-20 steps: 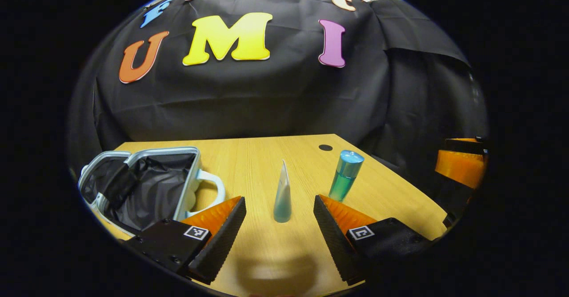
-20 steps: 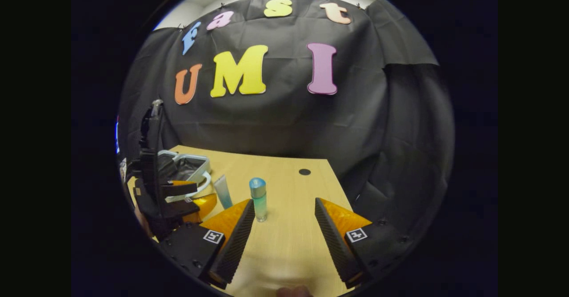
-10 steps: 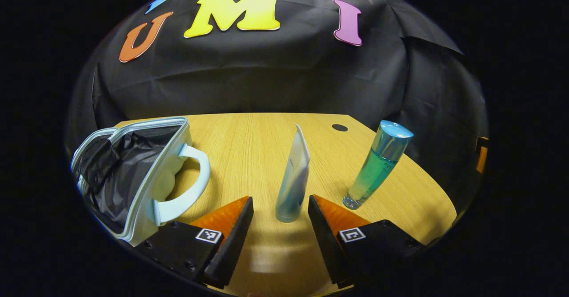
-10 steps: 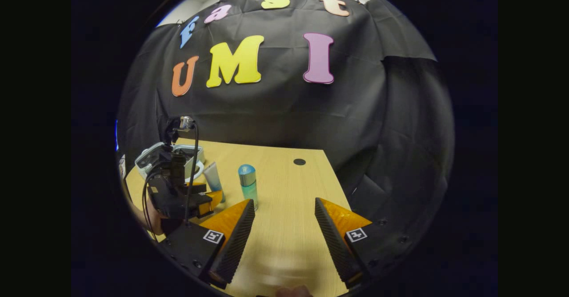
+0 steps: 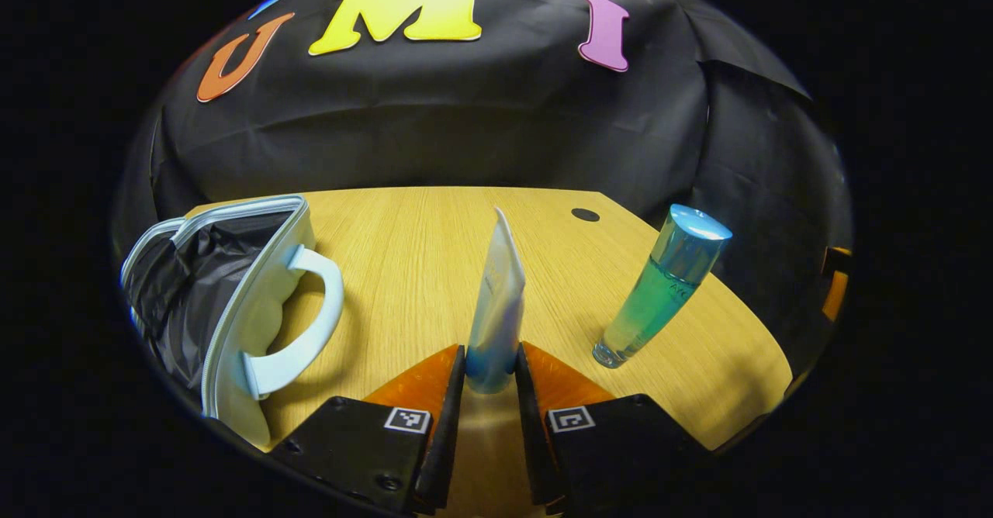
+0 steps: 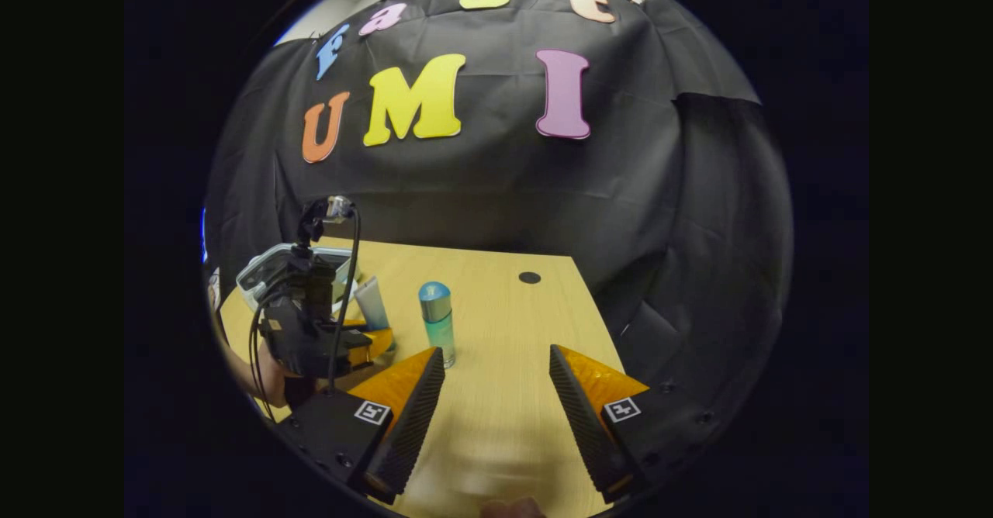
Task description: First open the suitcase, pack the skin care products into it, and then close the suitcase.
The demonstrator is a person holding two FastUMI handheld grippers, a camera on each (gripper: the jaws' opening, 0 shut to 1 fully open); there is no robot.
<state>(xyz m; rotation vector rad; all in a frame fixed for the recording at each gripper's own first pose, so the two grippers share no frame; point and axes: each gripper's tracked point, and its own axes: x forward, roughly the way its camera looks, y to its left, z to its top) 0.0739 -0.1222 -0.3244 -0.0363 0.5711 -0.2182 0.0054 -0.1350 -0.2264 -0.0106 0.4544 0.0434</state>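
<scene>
A pale blue tube (image 5: 498,293) stands cap-down on the wooden table (image 5: 403,270), and my left gripper (image 5: 489,363) is shut on its blue cap. To its right stands a green bottle (image 5: 658,293) with a blue cap. The small white suitcase (image 5: 256,301) lies open at the left, showing its black lining. In the right gripper view my right gripper (image 6: 496,378) hangs open over the table with nothing between its fingers. The bottle (image 6: 437,324) is just ahead of its left finger. Farther left are the tube (image 6: 372,305), the left gripper (image 6: 371,341) and the suitcase (image 6: 268,270).
A round cable hole (image 5: 585,214) sits near the table's far right corner. The suitcase's white handle (image 5: 306,316) points toward the tube. A hand (image 6: 264,371) holds the left gripper at the table's left edge. Black cloth walls the booth behind the table.
My left gripper moved forward and its fingers closed from wide open onto the tube's cap. The right gripper stayed open and hardly moved.
</scene>
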